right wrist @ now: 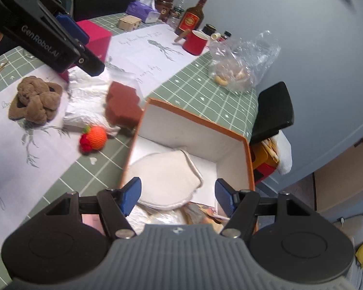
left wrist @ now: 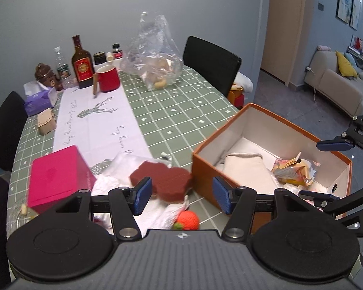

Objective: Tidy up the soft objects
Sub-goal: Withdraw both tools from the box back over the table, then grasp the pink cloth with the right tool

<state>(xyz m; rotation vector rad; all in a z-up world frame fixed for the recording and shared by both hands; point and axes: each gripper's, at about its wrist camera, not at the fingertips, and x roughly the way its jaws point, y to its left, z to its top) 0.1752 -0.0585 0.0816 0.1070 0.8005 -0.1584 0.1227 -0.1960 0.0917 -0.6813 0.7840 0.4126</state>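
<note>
One dark-red, lobed sponge (left wrist: pixel 162 181) beside orange box (left wrist: pixel 205 169)

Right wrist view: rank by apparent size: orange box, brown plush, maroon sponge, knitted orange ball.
1. orange box, by far the largest
2. brown plush
3. maroon sponge, close to the plush, so that order is unsure
4. knitted orange ball, smallest
</note>
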